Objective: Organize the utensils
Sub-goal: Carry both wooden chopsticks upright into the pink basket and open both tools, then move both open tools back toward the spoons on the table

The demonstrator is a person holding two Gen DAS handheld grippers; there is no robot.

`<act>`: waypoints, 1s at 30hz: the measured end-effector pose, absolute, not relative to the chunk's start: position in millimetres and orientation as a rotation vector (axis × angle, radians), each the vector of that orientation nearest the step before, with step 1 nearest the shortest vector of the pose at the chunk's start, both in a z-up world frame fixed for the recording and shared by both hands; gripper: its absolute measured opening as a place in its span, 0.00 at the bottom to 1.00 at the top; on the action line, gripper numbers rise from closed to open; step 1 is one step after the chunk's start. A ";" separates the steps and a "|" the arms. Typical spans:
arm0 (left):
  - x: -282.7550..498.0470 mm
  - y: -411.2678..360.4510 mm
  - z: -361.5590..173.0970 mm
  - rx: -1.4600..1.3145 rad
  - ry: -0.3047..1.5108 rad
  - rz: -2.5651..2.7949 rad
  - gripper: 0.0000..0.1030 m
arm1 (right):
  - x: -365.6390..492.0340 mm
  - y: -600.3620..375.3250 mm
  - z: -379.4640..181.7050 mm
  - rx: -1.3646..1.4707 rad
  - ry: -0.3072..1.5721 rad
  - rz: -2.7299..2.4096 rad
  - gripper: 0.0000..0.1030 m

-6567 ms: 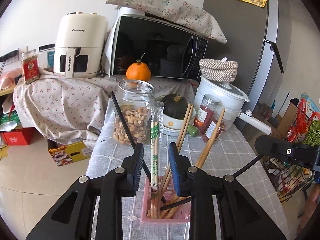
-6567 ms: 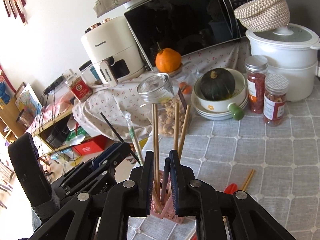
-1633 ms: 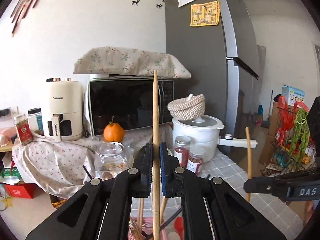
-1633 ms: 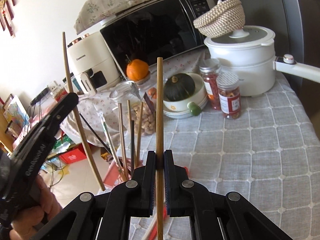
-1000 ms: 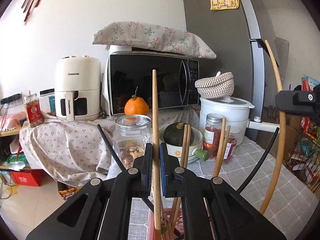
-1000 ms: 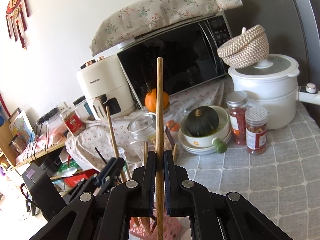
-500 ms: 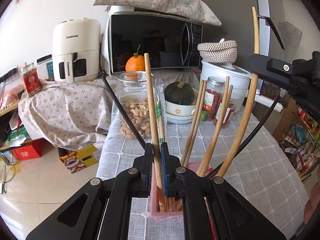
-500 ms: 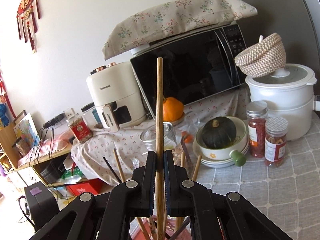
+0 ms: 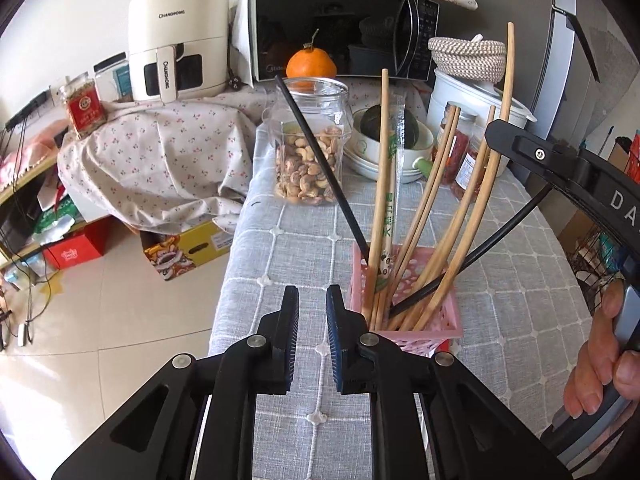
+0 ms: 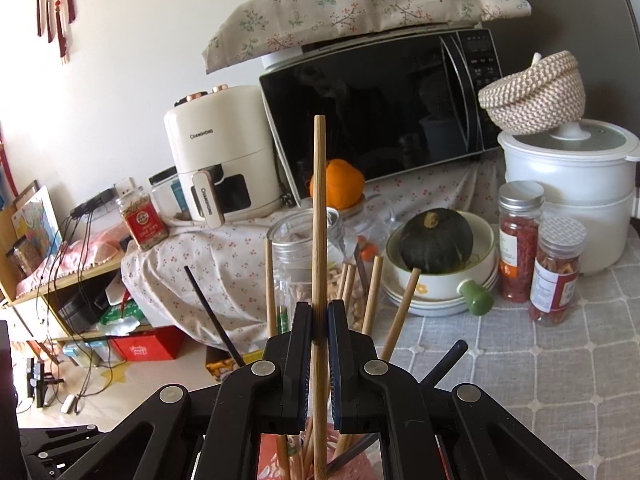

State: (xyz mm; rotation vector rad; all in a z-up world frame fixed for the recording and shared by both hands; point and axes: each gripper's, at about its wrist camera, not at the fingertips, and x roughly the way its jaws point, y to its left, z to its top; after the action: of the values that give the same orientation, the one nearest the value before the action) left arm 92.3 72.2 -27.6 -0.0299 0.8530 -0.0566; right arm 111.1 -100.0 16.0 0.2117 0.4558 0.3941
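One chopstick (image 10: 319, 240) stays pinched in the right gripper (image 10: 319, 320); the left gripper (image 9: 312, 312) has spread, emptied

The right gripper (image 10: 319, 322) hides most of the pink holder (image 10: 276, 466); the held chopstick (image 10: 319, 240) leaves the bottom edge.

The left gripper (image 9: 312, 312) has let go; its wooden chopstick (image 9: 379, 184) now stands in the pink basket (image 9: 450, 322).
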 end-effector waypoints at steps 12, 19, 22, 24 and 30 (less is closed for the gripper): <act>80.4 69.1 -32.7 -0.020 0.896 -0.114 0.62 | 88.9 -112.0 21.9 0.179 0.576 0.404 0.39; 77.0 64.4 -48.9 -0.030 1.000 -0.161 0.71 | 81.2 -149.8 -9.6 0.155 0.756 0.305 0.55; 77.6 61.5 -56.6 -0.041 1.045 -0.173 0.72 | 86.8 -163.2 -35.4 0.164 0.859 0.262 0.55; 78.8 59.1 -60.7 -0.047 1.069 -0.179 0.72 | 91.8 -167.2 -52.0 0.155 0.928 0.233 0.55; 81.3 52.8 -72.4 -0.066 1.129 -0.198 0.72 | 111.2 -169.7 -89.7 0.242 1.090 0.240 0.55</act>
State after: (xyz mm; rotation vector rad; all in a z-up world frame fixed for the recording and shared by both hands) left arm 81.3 52.8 -72.4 -0.0665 1.1290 -0.1979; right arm 111.2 -169.7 -89.7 0.2421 1.0897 0.2399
